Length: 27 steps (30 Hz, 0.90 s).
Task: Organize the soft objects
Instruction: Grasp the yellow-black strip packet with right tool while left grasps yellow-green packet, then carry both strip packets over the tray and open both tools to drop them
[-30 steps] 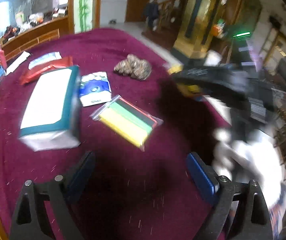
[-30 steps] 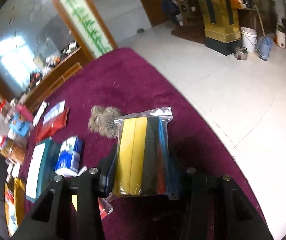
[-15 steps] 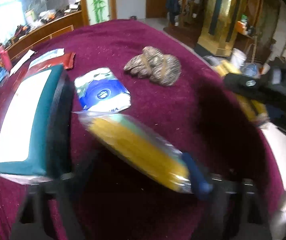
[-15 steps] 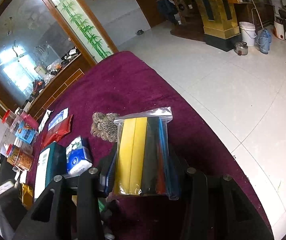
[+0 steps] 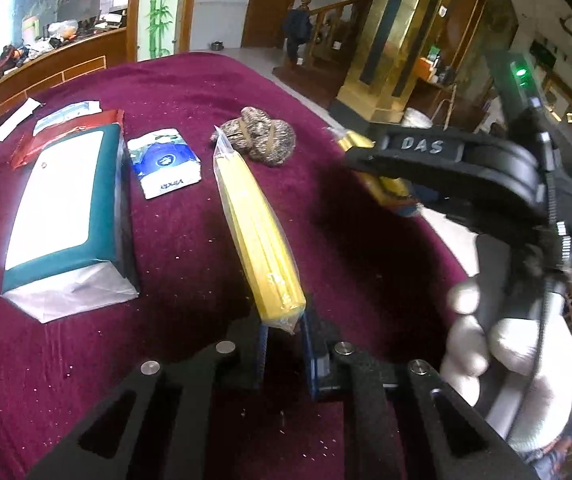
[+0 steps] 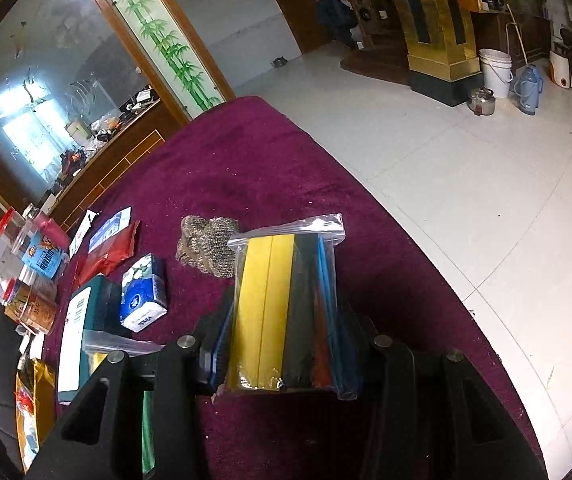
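My left gripper [image 5: 284,354] is shut on a clear bag of coloured sheets [image 5: 255,236], held edge-on, yellow side showing, above the maroon table [image 5: 165,360]. My right gripper [image 6: 286,344] is shut on a second clear bag of coloured sheets [image 6: 286,304], yellow, black, red and blue, held flat-on above the table's right part [image 6: 253,160]. The right gripper and its gloved hand show in the left wrist view [image 5: 466,168], to the right of the left bag. A brown knitted bundle [image 5: 261,140] lies further back; it also shows in the right wrist view [image 6: 209,246].
A teal and white tissue box [image 5: 65,216], a blue and white tissue pack [image 5: 163,162] and a red packet [image 5: 65,134] lie at left. Jars and snack packets [image 6: 33,276] stand along the far left. The table edge [image 6: 426,256] curves at right above a tiled floor.
My left gripper has closed on the bag of coloured sheets that lay on the table and lifted it edge-on. My right gripper keeps hold of its bag.
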Available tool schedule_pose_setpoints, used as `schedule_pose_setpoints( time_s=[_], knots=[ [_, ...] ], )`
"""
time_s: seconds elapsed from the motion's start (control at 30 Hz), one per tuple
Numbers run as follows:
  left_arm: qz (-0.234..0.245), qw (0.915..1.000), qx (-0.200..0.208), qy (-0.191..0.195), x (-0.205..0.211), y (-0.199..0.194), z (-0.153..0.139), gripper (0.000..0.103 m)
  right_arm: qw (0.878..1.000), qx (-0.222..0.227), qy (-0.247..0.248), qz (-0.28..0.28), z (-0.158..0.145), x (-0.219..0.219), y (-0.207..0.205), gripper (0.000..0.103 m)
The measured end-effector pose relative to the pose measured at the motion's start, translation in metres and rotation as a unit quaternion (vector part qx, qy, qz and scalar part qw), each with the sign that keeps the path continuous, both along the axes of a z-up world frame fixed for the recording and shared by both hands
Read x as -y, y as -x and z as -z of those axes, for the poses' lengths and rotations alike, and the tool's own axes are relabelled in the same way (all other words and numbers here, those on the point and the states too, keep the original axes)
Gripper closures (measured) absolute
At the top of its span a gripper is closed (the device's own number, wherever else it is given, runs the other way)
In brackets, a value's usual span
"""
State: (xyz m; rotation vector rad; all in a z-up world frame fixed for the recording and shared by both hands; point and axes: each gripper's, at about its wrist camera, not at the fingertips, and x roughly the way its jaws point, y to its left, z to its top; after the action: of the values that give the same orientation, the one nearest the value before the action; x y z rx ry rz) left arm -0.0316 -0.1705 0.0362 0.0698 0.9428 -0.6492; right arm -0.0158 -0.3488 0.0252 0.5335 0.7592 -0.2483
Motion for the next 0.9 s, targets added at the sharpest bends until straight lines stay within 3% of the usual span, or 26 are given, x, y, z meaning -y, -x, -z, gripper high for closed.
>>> schedule_pose_setpoints(
  time_s=[0.23,0.5,0.77,0.9],
  knots=[
    [0.004,0.9995,0.007,0.03,-0.032,0.019,-0.023,0.089,1.0,0.0,0.016,-0.005,0.0,-0.004,-0.003,0.059],
    [-0.067,0.9963,0.02,0.049,-0.144,0.066,-0.042,0.088,0.997,0.03,0.054,-0.035,-0.009,-0.024,-0.001,0.059],
    [-0.198,0.9775,0.033,0.065,-0.294,0.125,-0.039,0.088,0.994,0.051,0.09,-0.042,-0.019,-0.041,0.0,0.06],
    [-0.254,0.9645,0.02,0.07,-0.352,0.139,-0.024,0.088,0.993,0.062,0.072,-0.07,-0.041,-0.071,0.011,0.06]
  ],
)
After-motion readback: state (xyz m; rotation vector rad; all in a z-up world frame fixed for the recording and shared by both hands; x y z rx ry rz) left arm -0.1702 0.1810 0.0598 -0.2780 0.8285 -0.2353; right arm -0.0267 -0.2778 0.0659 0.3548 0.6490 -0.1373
